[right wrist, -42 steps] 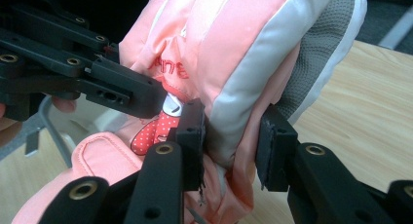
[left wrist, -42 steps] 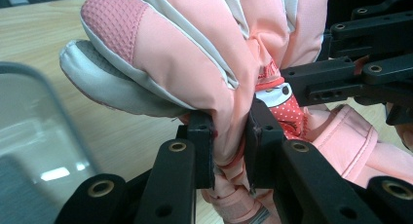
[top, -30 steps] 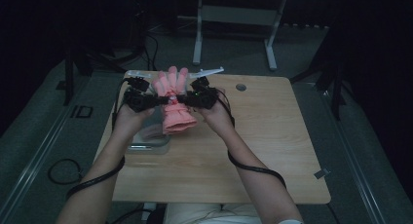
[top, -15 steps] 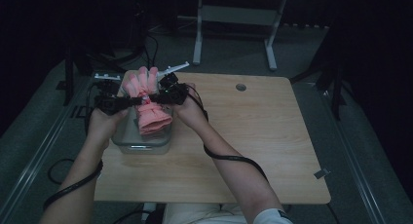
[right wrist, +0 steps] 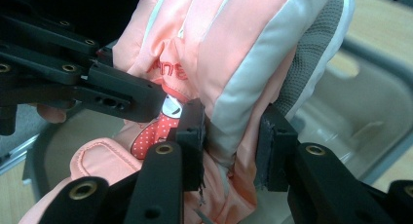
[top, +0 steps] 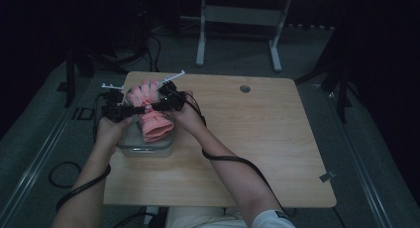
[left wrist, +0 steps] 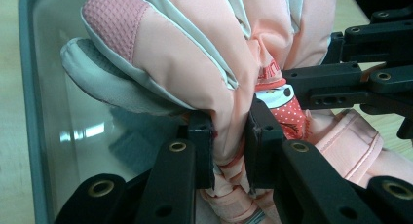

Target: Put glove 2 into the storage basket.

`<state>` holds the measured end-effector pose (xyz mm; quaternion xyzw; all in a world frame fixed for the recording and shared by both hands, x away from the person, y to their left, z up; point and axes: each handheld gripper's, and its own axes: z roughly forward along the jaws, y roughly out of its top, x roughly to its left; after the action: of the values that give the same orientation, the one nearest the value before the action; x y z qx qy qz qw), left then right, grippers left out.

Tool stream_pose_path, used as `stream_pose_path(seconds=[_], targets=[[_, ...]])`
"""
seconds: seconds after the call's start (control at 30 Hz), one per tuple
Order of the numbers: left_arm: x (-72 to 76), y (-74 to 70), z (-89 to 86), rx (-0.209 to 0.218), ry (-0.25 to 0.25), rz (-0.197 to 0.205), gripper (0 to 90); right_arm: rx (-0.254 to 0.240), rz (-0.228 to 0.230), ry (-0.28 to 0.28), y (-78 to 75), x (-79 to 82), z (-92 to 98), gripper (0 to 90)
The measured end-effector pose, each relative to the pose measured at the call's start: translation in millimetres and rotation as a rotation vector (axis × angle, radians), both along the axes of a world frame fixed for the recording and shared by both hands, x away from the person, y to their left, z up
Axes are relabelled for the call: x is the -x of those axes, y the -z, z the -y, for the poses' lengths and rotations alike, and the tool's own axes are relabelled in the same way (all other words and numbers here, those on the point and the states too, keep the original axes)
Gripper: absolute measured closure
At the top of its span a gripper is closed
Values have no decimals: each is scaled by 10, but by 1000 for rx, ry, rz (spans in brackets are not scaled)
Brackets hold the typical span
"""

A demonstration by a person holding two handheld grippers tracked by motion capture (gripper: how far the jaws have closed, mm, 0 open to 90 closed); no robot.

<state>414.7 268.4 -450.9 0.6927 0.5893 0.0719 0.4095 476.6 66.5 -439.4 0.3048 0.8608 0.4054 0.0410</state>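
A pink padded glove (top: 151,114) with pale grey panels hangs between the two tongs, above a clear plastic container (top: 130,143) with a grey rim that stands near the left edge of the wooden worktop (top: 257,139). The glove's fingers point away from the person and its cuff droops down over the container's mouth.

The left tongs (top: 132,110) pinch the glove at its gathered wrist part: in the left gripper view the two black jaws press the pink fabric (left wrist: 229,131) into a narrow fold between their pads. The right tongs (top: 157,106) grip the same glove from the other side, the jaws pressed onto a thicker fold of pink and grey fabric (right wrist: 229,131), so they stand a little wider apart than the left ones. Each pair of tongs also appears in the other's view as black bars lying across the glove by a small red dotted cartoon patch (left wrist: 287,109).

Below the glove, in the left gripper view, the container's see-through floor (left wrist: 87,131) shows with light reflecting off it. The person's forearms reach in from the near edge, a black cable trailing from each gripper.
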Motion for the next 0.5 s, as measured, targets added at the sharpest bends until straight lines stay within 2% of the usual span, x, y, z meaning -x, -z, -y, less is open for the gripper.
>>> stream_pose_path(seconds=[0.1,0.17,0.3,0.4,0.5], targets=[[2,74,-12,5,0,-16,755,9,-23,-4,116,-2,-19,676],[-12,162,-10,-6,-5,-31,754,12,-33,2,187,-4,-34,675],[-29,223,1,-14,-9,-45,753,25,-52,11,255,-25,-52,675],[-55,276,0,-12,-10,-68,752,44,-71,8,324,-57,-64,673],[-85,300,0,-13,7,-113,752,49,-83,7,360,-63,-61,670]])
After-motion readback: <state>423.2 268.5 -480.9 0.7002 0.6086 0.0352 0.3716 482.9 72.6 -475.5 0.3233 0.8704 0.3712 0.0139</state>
